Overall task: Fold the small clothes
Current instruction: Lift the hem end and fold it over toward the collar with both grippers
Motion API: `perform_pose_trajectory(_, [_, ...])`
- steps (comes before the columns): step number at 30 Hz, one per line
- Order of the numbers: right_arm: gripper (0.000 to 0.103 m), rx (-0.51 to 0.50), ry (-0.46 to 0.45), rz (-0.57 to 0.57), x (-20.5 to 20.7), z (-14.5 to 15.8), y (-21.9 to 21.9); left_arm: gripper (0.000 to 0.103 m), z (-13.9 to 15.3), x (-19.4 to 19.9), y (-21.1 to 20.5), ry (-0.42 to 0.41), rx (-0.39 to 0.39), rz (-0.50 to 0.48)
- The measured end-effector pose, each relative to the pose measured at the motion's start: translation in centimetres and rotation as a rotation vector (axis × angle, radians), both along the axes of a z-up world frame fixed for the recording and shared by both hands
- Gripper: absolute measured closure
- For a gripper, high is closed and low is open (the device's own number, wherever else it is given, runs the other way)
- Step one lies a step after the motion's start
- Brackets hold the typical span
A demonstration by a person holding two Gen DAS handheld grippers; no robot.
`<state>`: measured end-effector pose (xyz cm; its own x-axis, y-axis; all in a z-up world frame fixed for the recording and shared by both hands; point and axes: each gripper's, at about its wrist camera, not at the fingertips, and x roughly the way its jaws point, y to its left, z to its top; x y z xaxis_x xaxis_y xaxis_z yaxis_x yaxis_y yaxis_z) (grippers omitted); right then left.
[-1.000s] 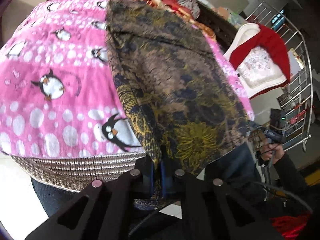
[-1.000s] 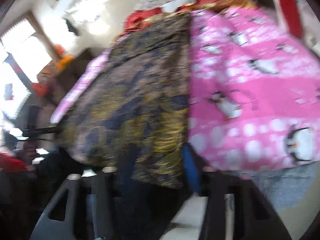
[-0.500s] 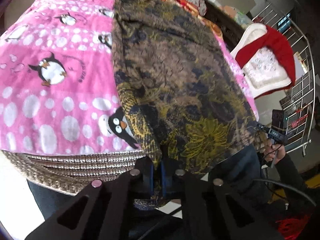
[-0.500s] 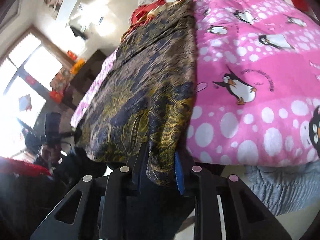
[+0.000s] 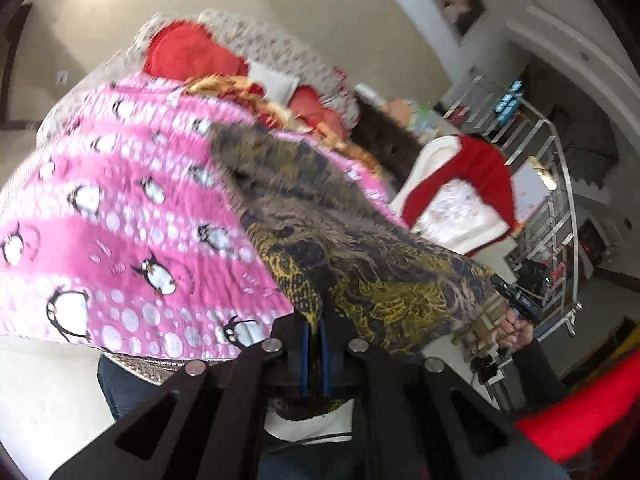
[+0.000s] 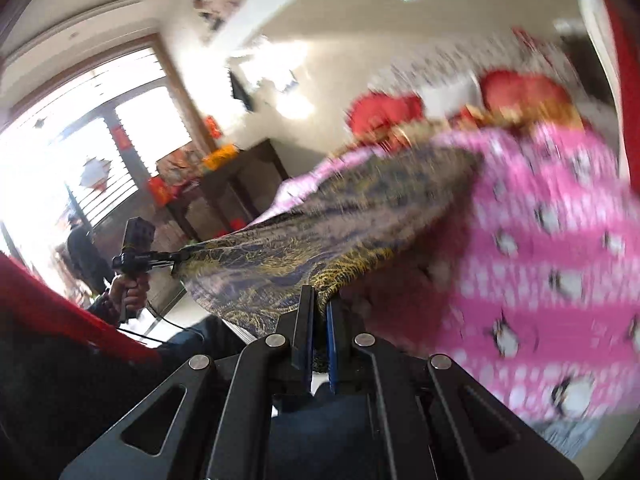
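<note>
A brown, yellow and dark blue patterned cloth [image 5: 352, 240] stretches from a pink penguin blanket [image 5: 120, 208] on the bed toward me. My left gripper [image 5: 314, 324] is shut on the cloth's near left corner, with the fabric pinched between the blue pads. The other near corner of the patterned cloth [image 6: 304, 236] sits in my right gripper [image 6: 318, 304], shut on it. Both corners hang lifted above the pink blanket [image 6: 560, 240]; the far end rests on it. Each view shows the other gripper at the cloth's opposite corner: the right gripper [image 5: 516, 304] and the left gripper [image 6: 176, 258].
Red pillows [image 5: 184, 52] and a heap of clothes [image 5: 248, 92] lie at the bed's far end. A white and red chair [image 5: 460, 196] and a metal rack [image 5: 556, 200] stand to the right. A dark cabinet [image 6: 232, 184] stands by a bright window [image 6: 80, 152].
Both grippers have risen with the cloth's near edge, lifting it off the blanket. The right jaws went from apart around the corner to shut on it. Both views now tilt up toward walls.
</note>
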<state>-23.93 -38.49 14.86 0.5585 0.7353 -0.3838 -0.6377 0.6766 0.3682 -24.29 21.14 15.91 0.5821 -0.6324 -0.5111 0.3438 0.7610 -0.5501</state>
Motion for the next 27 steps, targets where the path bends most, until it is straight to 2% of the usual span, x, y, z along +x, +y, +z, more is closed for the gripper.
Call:
perform_pose_trajectory(4, [0.089,0.025,-0.104,0.025,-1.9,4.2,-0.2,0.098,2.0,-1.7,0.0,-0.045,-0.025,-0.055])
perform_pose_trajectory(7, [0.088,-0.012,-0.099,-0.003,-0.5,4.7,-0.1,0.098,1.4,0.7,-1.2,-0.027,0.011,-0.032])
perform_pose_trajectory(11, [0.088,-0.060,-0.028,-0.079,4.8,2.6,1.0,0.098,-0.4,7.8,-1.9,0.031,0.055,0.069])
perform_pose_trajectory(14, [0.088,-0.114,0.035,-0.197,10.4,1.0,2.0,0.098,-1.6,14.0,-2.1,0.067,0.066,0.118])
perform_pose_trajectory(18, [0.088,-0.212,0.084,-0.333,17.8,-0.7,3.2,0.098,-3.1,22.0,-3.0,0.106,0.121,0.129])
perform_pose_trajectory(20, [0.088,-0.255,0.110,-0.391,21.4,-1.6,3.7,0.098,-3.8,25.8,-3.7,0.127,0.177,0.127])
perform_pose_trajectory(23, [0.088,-0.294,0.165,-0.457,26.3,-3.0,3.9,0.098,-4.8,30.0,-4.2,0.153,0.219,0.136])
perform_pose_trajectory(27, [0.088,-0.322,0.228,-0.502,30.3,-4.8,4.2,0.098,-6.7,34.5,-4.9,0.188,0.267,0.148])
